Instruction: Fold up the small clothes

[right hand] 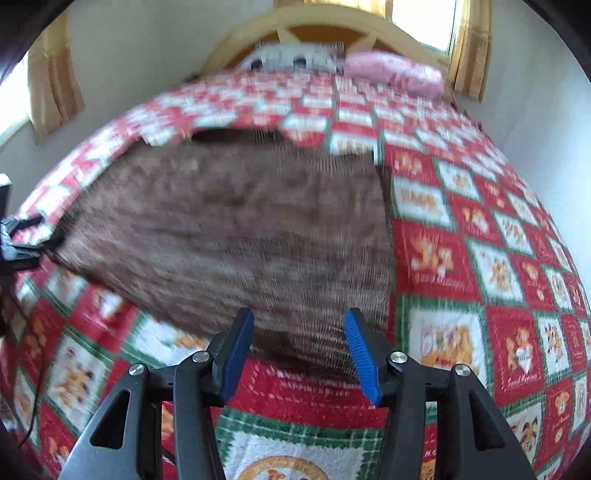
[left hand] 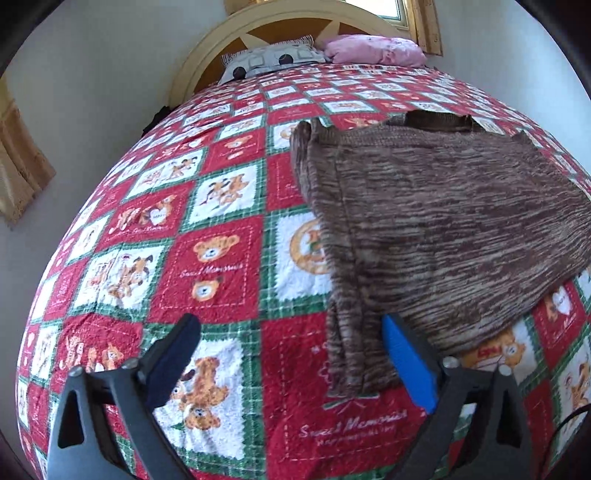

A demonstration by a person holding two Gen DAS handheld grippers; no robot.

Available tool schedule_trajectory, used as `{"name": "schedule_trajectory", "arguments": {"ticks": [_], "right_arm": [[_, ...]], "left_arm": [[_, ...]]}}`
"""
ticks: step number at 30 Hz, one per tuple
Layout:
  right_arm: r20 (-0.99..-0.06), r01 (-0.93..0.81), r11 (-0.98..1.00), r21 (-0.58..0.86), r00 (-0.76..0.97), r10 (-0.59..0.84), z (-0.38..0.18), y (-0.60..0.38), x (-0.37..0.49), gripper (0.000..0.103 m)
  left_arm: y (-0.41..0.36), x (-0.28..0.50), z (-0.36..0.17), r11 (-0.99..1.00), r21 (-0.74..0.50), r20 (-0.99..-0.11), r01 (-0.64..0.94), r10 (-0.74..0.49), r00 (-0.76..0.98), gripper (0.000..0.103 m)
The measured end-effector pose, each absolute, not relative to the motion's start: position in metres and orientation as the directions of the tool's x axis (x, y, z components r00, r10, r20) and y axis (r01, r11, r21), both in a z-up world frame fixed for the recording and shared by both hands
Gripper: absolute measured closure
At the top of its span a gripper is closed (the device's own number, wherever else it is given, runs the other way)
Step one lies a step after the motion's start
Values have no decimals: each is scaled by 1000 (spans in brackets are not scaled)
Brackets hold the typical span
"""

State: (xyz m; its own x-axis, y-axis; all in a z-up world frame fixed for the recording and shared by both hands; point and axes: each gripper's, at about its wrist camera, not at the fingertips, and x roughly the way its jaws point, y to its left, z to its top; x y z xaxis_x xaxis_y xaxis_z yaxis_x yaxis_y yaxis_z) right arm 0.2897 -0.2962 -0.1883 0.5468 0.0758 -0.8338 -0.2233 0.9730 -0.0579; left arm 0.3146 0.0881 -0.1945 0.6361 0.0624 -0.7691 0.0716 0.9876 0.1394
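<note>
A brown knitted sweater [left hand: 436, 229] lies flat on the bed, partly folded, with a sleeve [left hand: 351, 350] folded down along its left side. In the left wrist view my left gripper [left hand: 291, 358] is open and empty; the sleeve end lies between its fingers near the blue right pad [left hand: 406, 365]. In the blurred right wrist view the sweater [right hand: 240, 229] fills the middle. My right gripper [right hand: 299, 350] is open and empty over the sweater's near hem. The left gripper [right hand: 14, 240] shows at the far left edge.
The bed carries a red, white and green teddy-bear quilt [left hand: 207, 258]. A grey patterned pillow [left hand: 273, 57] and a pink pillow [left hand: 373, 50] lie against the rounded headboard [left hand: 236, 26]. Curtains [right hand: 51, 81] hang at windows on both sides.
</note>
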Motion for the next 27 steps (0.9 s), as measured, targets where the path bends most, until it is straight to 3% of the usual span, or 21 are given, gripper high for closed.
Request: {"name": "schedule_trajectory", "arguments": {"ticks": [15, 20, 27], "right_arm": [[-822, -159, 981, -116, 570, -5, -186, -284, 281, 50], [-776, -203, 973, -109, 629, 44, -157, -242, 288, 50], [-812, -251, 963, -99, 580, 68, -182, -193, 324, 50]], "left_arm": [[100, 311, -201, 997, 49, -777, 52, 6, 629, 0], [102, 312, -203, 999, 19, -784, 49, -16, 621, 0], [105, 311, -204, 999, 0, -786, 48, -29, 617, 0]]}}
